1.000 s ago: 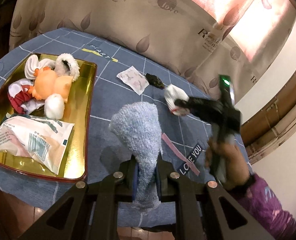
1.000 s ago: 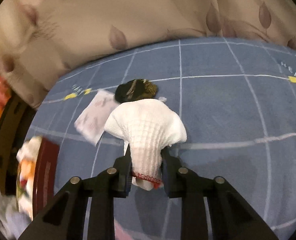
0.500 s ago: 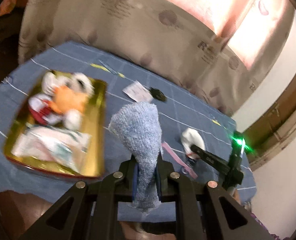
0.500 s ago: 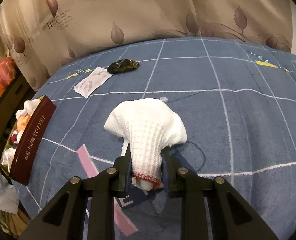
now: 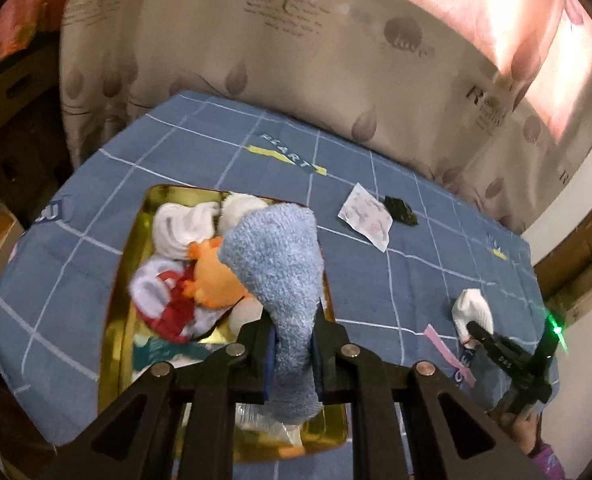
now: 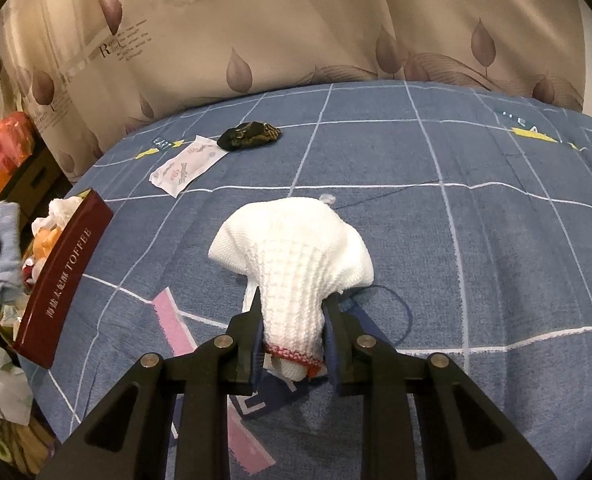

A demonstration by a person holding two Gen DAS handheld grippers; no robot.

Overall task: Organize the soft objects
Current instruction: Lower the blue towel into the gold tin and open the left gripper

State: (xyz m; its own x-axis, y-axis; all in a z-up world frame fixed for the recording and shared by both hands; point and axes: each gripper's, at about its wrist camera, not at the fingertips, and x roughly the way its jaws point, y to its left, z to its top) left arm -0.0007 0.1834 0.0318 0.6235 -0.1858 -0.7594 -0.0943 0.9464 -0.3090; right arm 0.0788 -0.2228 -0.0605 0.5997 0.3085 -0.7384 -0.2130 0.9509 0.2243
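Observation:
My left gripper (image 5: 293, 342) is shut on a fluffy blue sock (image 5: 278, 256) and holds it above the gold tray (image 5: 114, 336). The tray holds an orange plush toy (image 5: 212, 276), white and red socks (image 5: 164, 300) and a packet. My right gripper (image 6: 294, 346) is shut on a white knitted sock with a red cuff (image 6: 292, 248), held low over the blue checked cloth. The right gripper also shows in the left wrist view (image 5: 470, 330), right of the tray. The tray's red side (image 6: 62, 276) and the blue sock (image 6: 2, 256) show at the left of the right wrist view.
A small white patterned packet (image 5: 366, 220) and a dark crumpled item (image 5: 401, 210) lie at the far side of the cloth; both show in the right wrist view, packet (image 6: 188, 166) and dark item (image 6: 250, 136). A curtain hangs behind. The table edge drops off left of the tray.
My left gripper has carried the blue sock leftward, from beside the tray to above it. My right gripper has pulled the white sock back from the packet and dark item, toward the table's near right.

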